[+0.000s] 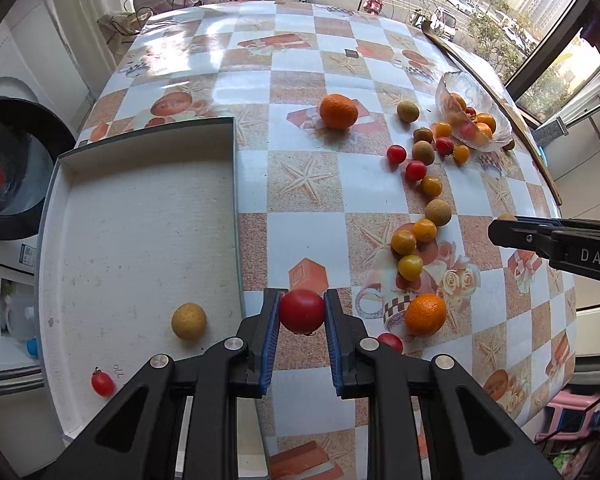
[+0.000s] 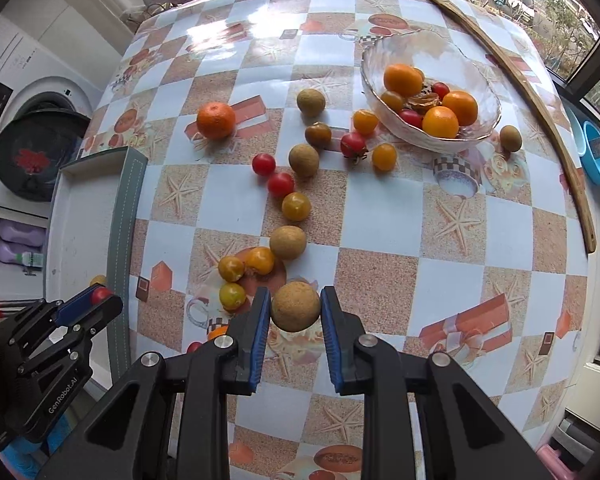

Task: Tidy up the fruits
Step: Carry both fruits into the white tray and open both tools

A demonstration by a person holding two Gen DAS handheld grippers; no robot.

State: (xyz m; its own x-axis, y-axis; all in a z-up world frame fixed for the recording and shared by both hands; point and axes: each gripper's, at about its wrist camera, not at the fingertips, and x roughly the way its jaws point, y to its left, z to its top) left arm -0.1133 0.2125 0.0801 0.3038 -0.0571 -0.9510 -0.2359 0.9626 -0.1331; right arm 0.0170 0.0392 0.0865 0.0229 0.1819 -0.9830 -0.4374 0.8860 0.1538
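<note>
My left gripper [image 1: 302, 312] is shut on a red cherry tomato [image 1: 302, 310], held just right of the white tray [image 1: 140, 208]. The tray holds a brown longan [image 1: 188, 321] and a small red tomato [image 1: 102, 383]. My right gripper [image 2: 295, 308] is shut on a brown longan [image 2: 295, 306] above the table. It also shows in the left wrist view [image 1: 500, 226] at the right. The left gripper shows in the right wrist view [image 2: 96, 298] with the tomato. Several tomatoes, longans and a mandarin [image 1: 339, 111] lie scattered on the table.
A glass bowl [image 2: 380, 76] at the back right holds oranges and tomatoes. A long wooden stick [image 2: 540, 92] lies along the table's right edge. A second mandarin [image 1: 425, 315] lies near my left gripper. A washing machine [image 2: 40, 152] stands to the left.
</note>
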